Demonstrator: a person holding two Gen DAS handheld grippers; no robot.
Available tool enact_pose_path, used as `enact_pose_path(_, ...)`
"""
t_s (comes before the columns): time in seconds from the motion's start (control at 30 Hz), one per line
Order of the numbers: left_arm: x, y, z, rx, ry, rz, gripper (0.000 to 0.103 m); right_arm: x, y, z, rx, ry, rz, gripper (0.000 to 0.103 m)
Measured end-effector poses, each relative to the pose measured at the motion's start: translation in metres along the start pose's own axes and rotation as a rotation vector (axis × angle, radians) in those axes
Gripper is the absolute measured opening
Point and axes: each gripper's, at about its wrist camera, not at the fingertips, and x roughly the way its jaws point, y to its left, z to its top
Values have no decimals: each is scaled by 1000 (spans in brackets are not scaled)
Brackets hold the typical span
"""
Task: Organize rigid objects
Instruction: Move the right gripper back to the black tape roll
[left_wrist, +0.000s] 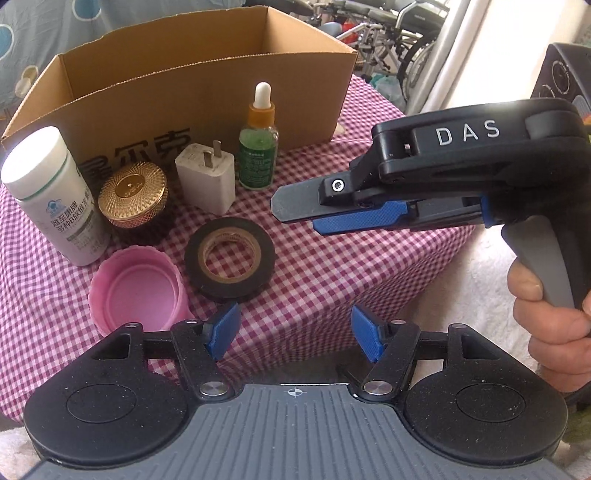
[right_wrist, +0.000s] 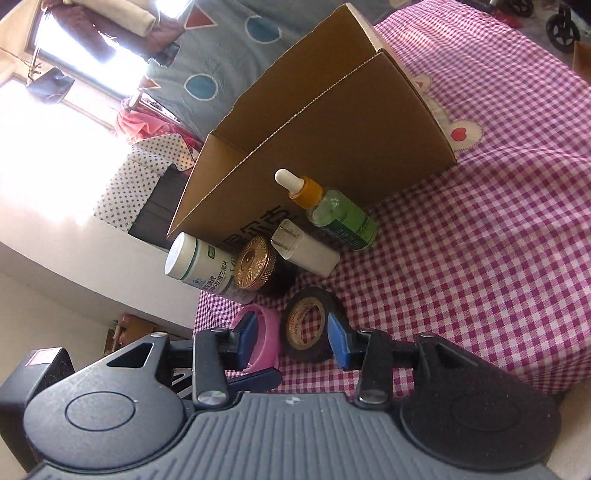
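Both tools hang spread and empty over our gingham counter (left_wrist: 332, 266): the left tool (left_wrist: 294, 334) near the pink lid (left_wrist: 138, 291), the right tool (left_wrist: 295, 218) beside the black tape roll (left_wrist: 229, 256). Pill bottle (left_wrist: 51, 192), gold-lidded jar (left_wrist: 133, 194), white charger (left_wrist: 207, 177) and dropper bottle (left_wrist: 259, 144) stand before the cardboard box (left_wrist: 177, 85).

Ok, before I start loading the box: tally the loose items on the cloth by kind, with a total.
Bottles: 2, pill bottle and dropper bottle
Gold jar: 1
Charger: 1
Tape: 1
Pink lid: 1
Total: 6
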Motion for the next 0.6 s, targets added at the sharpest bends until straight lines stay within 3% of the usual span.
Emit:
enact_pose_path(0.27,19,3,-6,-13,41,26,66,6,-9,-2,34,14,-2,45)
enact_pose_path(0.47,22,9,-7,-3,20,89,66,9,-12,-1,47,16,-8,45)
enact_pose_path(0.6,18,19,-7,-26,14,84,66,8,-14,0,54,16,-13,45)
